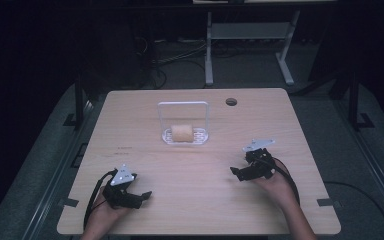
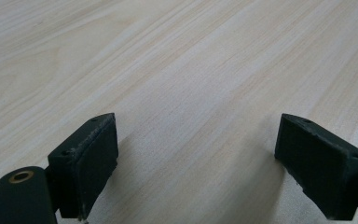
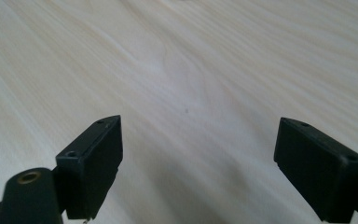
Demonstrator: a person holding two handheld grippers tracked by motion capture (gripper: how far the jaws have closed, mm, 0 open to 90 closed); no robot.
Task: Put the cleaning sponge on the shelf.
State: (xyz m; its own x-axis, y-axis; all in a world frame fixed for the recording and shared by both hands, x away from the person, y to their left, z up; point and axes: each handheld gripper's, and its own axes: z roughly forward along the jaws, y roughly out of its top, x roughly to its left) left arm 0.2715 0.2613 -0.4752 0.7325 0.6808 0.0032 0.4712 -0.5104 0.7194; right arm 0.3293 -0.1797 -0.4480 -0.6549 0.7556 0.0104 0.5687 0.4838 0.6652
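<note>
- Nearest to me, I am holding my left tongs (image 1: 141, 196) low over the near left part of the table (image 1: 200, 210), my hand wrapped under them from the near edge and the tips pointing inward towards the middle.
- In the left gripper view I am seeing their jaws standing wide apart with nothing but bare wood grain between them.
- A little farther out on the right, I am holding my right tongs (image 1: 236, 173) just above the table, wrist angled in, tips pointing left towards the centre.
- In the right gripper view their jaws are also standing wide apart and gripping nothing.
- Farther still, near the middle of the table, the pale roll (image 1: 182, 132) is lying on its side in the white rack (image 1: 184, 104), under the rack's upright wire hoop and well apart from both tongs.
- As I am judging it, the roll is already sitting in the rack, so the placing is looking done; what is left seems little more than resting both hands.
- Beyond the rack, a small dark hole (image 1: 231, 102) is showing near the table's far edge.
</note>
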